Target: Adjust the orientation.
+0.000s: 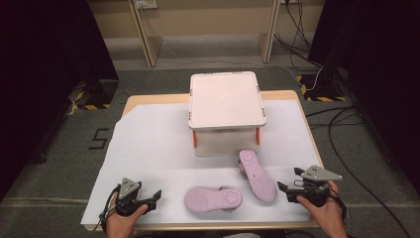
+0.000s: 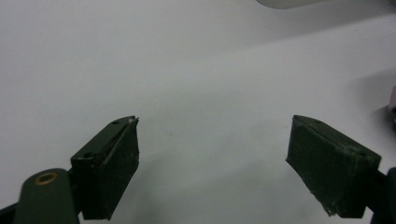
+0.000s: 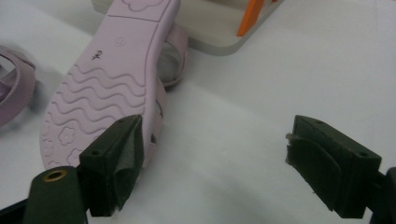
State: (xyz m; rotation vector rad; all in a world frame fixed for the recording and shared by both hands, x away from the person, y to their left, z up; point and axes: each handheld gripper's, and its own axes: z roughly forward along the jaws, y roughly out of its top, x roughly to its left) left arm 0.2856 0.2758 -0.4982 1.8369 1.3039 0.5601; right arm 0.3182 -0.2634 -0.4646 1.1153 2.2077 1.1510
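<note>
Two pink sandals lie sole up on the white sheet. One sandal (image 1: 214, 199) lies crosswise near the front edge, the other (image 1: 257, 174) lies slanted just in front of the box. My left gripper (image 1: 155, 198) rests at the front left, open and empty, a short way left of the crosswise sandal. In the left gripper view its jaws (image 2: 215, 140) stand wide apart over bare sheet. My right gripper (image 1: 285, 192) is open at the front right, close beside the slanted sandal (image 3: 107, 88), whose wavy sole lies by its left jaw; nothing sits between the right gripper's (image 3: 215, 140) jaws.
A white lidded box (image 1: 227, 101) with orange latches (image 3: 250, 18) stands at the middle back of the table (image 1: 148, 99). The white sheet (image 1: 148, 148) covers most of the tabletop. Cables run over the floor at the right. A strap of the crosswise sandal (image 3: 16, 84) shows at the left.
</note>
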